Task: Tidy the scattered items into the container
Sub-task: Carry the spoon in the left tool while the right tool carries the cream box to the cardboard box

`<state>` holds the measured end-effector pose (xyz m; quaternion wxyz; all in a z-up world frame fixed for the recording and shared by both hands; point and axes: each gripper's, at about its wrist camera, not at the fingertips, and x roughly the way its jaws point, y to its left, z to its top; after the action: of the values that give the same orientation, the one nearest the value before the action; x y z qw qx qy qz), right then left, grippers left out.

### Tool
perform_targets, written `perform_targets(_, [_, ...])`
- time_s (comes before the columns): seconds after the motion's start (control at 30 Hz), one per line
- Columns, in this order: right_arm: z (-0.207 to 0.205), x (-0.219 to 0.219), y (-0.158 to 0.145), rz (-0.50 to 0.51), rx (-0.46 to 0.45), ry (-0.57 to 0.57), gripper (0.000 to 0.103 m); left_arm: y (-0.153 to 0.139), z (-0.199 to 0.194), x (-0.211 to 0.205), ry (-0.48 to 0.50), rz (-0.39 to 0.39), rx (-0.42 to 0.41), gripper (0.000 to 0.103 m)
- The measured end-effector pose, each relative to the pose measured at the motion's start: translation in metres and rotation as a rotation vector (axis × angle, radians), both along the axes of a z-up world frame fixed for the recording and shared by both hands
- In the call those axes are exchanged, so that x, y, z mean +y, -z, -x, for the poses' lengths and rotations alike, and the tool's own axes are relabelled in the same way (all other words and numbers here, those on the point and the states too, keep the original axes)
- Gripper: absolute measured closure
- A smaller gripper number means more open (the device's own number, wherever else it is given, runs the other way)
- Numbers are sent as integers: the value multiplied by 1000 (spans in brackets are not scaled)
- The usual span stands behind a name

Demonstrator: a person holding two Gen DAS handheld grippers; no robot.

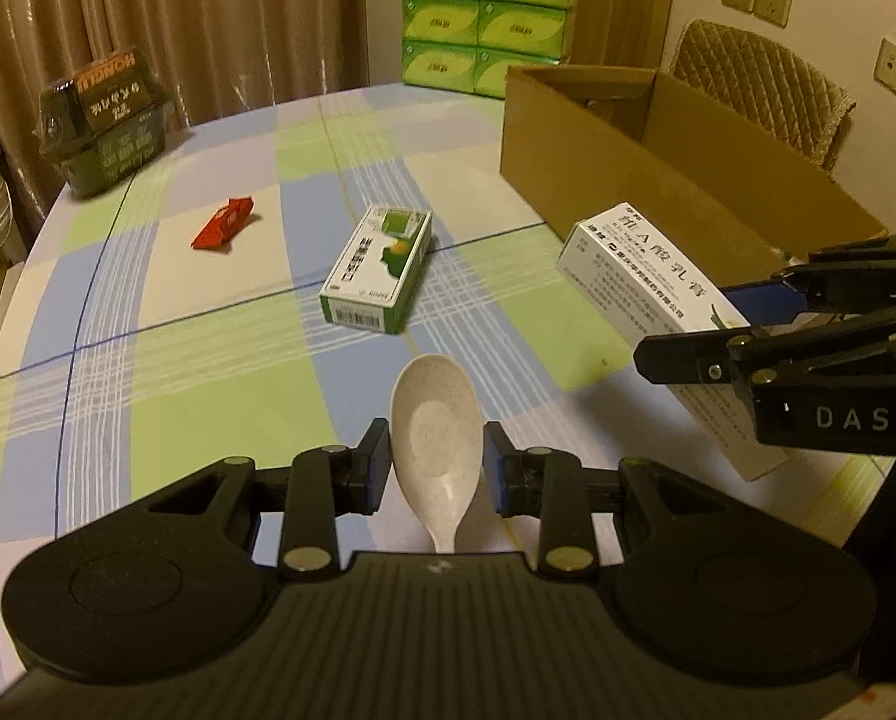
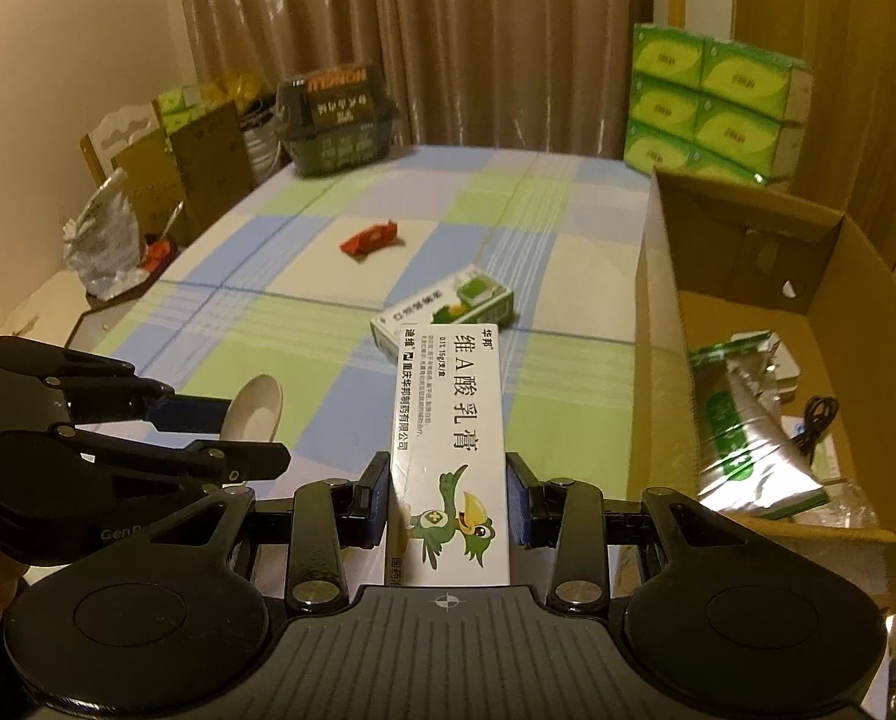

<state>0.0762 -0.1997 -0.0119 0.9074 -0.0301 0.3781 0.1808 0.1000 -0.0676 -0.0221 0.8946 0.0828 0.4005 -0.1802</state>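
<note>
The left gripper (image 1: 435, 459) clamps a white spoon (image 1: 437, 426), bowl forward, above the surface (image 1: 207, 360); the right gripper (image 2: 448, 501) grips a white ointment box (image 2: 448, 438) lengthwise, just left of the cardboard box (image 2: 658, 312); a green box (image 1: 378, 264) and red packet (image 1: 225, 223) lie ahead

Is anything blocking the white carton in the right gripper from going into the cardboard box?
Nothing visible. The right gripper holds the white carton just left of the cardboard box; only its near wall lies between, and the box is open-topped.
</note>
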Motion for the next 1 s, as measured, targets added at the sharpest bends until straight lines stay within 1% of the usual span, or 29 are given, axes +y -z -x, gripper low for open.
perform_targets(0.37, [15, -23, -31, -12, -69, 39, 68, -26, 14, -23, 40, 6, -44, 76])
perform_targets(0.53, [20, -39, -43, -19, -99, 77, 68, -35, 15, -39, 64, 11, -57, 76])
perform_targets(0.8, [20, -83, -58, -37, -126, 166, 68, -58, 6, -77, 108, 67, -76, 76])
perform_targets(1.0, [11, -123, -71, -30, -150, 234, 68, -76, -12, -112, 149, 128, -78, 76])
